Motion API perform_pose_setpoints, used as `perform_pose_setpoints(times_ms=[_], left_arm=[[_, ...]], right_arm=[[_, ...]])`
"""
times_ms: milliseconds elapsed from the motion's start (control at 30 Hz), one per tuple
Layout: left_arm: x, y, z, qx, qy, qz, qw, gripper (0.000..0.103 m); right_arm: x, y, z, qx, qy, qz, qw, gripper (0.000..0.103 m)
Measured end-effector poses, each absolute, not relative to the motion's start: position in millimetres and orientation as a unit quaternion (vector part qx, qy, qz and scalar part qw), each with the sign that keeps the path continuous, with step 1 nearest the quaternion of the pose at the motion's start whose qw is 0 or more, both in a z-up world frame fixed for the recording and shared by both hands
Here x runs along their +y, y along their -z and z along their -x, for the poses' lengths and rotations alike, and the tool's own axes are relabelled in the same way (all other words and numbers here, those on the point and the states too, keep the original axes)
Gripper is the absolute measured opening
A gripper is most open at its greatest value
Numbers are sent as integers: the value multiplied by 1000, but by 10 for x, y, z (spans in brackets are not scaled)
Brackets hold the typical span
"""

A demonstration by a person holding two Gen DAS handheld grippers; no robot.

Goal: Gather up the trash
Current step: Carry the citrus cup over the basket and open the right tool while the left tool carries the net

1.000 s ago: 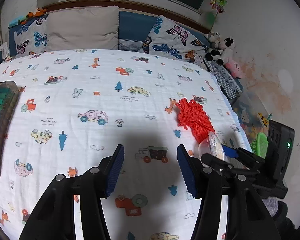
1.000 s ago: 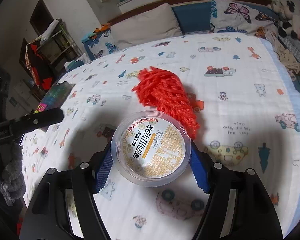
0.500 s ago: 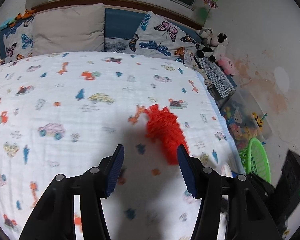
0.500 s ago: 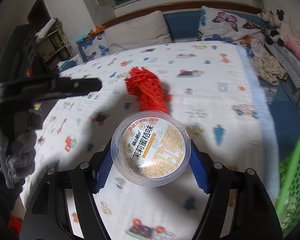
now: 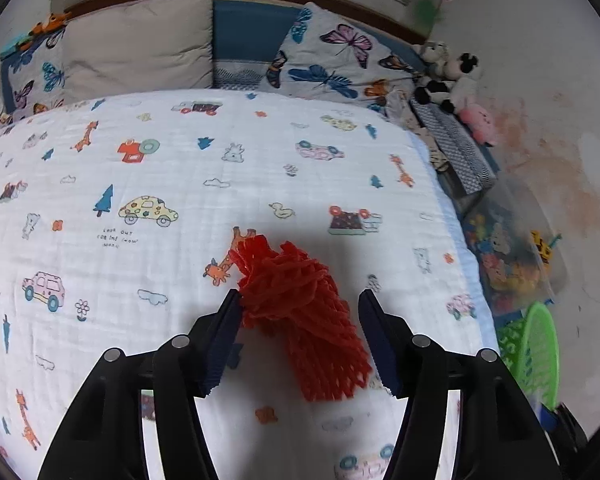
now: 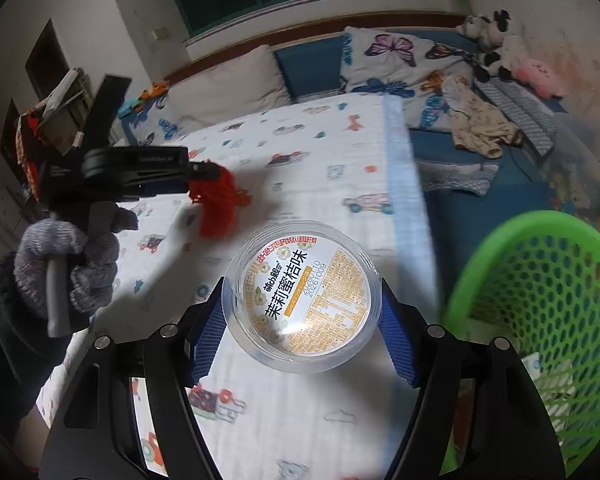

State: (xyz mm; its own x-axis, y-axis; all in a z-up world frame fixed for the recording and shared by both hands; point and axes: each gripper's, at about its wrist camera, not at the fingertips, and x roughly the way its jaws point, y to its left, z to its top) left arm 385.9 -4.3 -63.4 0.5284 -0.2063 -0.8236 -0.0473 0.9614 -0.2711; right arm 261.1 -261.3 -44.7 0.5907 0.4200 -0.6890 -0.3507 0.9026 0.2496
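Observation:
A red foam fruit net [image 5: 300,312] lies on the printed bedsheet [image 5: 180,184] near the bed's right edge. My left gripper [image 5: 300,340] is open, its jaws on either side of the net; whether they touch it I cannot tell. The net also shows in the right wrist view [image 6: 218,204], at the left gripper's tip. My right gripper [image 6: 302,320] is shut on a clear plastic cup with a printed lid [image 6: 302,296], held above the bed's edge. A green mesh basket [image 6: 540,300] stands just right of the cup, also seen in the left wrist view [image 5: 536,356].
Pillows [image 5: 140,48] and a headboard are at the far end of the bed. Plush toys [image 5: 452,80], clothes [image 6: 480,128] and a clear toy bin [image 5: 512,256] fill the strip between bed and wall. Shelves [image 6: 48,120] stand at the left.
My left gripper has moved forward and right until the red net lies between its jaws. My right gripper has carried the cup right, toward the green basket, which has come into view.

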Motion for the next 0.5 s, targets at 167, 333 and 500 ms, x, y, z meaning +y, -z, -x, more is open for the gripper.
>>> perform_pose_setpoints(times_ms=[167,333,500], left_arm=[[-42,667,-3948,482,29,125,867,57],[-20,701,-3983,486,19,115,866,57],[-20,719,-3959,487,23,108,866,51]], right_arm=[[-2836,411,-2543,394,-197,-53,896,70],[-2999,429,-2479,396,-180,-58,898,70],[-3153,425,-2417,396,-162,-63,902,70]])
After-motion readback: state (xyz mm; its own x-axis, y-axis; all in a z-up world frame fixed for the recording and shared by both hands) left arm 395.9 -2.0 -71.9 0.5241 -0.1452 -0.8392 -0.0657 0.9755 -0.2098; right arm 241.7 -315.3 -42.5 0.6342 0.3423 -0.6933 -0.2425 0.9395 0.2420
